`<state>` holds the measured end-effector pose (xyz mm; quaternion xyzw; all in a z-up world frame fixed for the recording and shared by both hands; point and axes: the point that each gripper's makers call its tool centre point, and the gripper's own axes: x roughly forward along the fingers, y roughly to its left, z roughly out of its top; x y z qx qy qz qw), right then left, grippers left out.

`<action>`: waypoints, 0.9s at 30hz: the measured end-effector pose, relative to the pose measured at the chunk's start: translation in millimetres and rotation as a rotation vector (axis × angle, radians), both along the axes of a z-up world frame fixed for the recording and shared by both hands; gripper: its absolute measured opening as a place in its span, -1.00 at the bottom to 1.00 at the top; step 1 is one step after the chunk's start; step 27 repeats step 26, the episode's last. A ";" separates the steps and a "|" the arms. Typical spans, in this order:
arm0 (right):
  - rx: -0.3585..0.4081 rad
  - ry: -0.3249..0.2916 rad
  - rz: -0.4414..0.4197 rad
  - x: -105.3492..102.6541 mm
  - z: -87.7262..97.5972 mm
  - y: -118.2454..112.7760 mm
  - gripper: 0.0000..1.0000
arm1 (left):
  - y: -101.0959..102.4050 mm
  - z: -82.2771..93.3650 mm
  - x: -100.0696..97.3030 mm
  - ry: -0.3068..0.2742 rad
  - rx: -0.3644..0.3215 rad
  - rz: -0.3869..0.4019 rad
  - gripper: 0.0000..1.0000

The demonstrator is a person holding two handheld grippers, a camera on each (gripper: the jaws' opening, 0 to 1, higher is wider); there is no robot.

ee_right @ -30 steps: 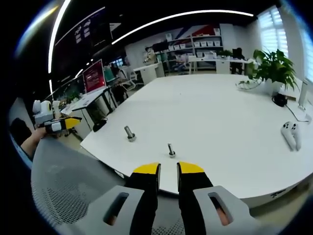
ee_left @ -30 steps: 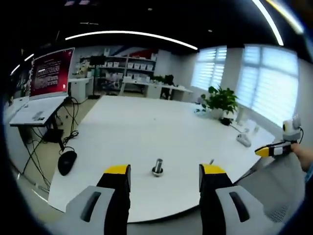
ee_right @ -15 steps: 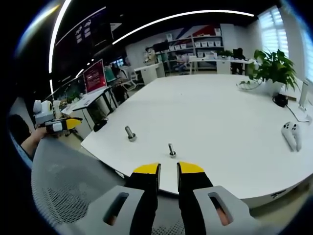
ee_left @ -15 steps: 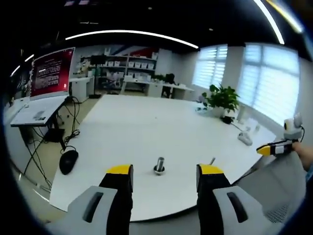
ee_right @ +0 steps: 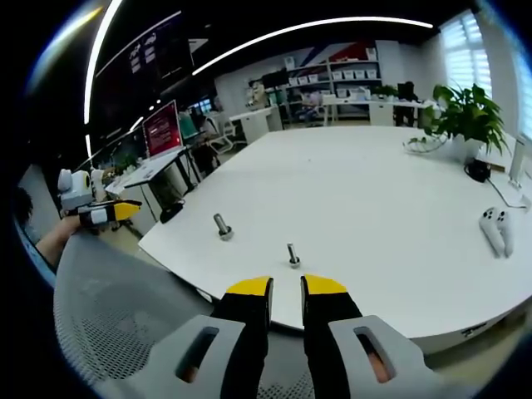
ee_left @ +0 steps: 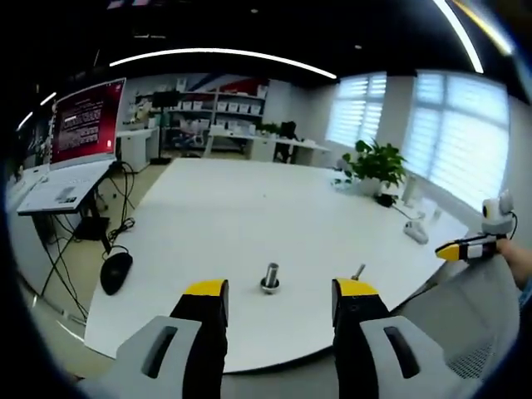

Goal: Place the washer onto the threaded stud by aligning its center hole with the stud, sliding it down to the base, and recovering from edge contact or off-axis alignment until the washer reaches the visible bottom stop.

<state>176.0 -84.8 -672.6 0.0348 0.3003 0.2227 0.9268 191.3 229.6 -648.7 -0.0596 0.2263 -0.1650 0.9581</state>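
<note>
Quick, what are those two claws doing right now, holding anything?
Left claw: open, holding nothing.
Right claw: jaws nearly together, nothing visible between them.

threaded stud (ee_left: 270, 277): short, grey metal, upright on wide base near white surface's (ee_left: 224, 216) front edge | second slimmer stud (ee_right: 293, 255): upright, close beside | washer: cannot make out

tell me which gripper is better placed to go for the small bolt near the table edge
Right, probably. The right gripper points nearly straight at the small bolt, which stands just beyond its nearly closed jaws. For the left gripper, jaws wide apart, that bolt sits off to its right; the thicker stud lies ahead of it.
</note>
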 end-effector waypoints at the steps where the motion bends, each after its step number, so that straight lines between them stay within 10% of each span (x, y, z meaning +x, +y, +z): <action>1: 0.000 0.000 0.001 -0.1 -0.1 0.0 -0.67 | 0.5 0.7 0.4 -0.005 -0.002 0.003 -0.04; 27: 0.000 -0.005 -0.011 1.2 0.4 -1.7 -0.67 | 0.1 0.0 -0.2 -0.003 0.000 0.000 -0.09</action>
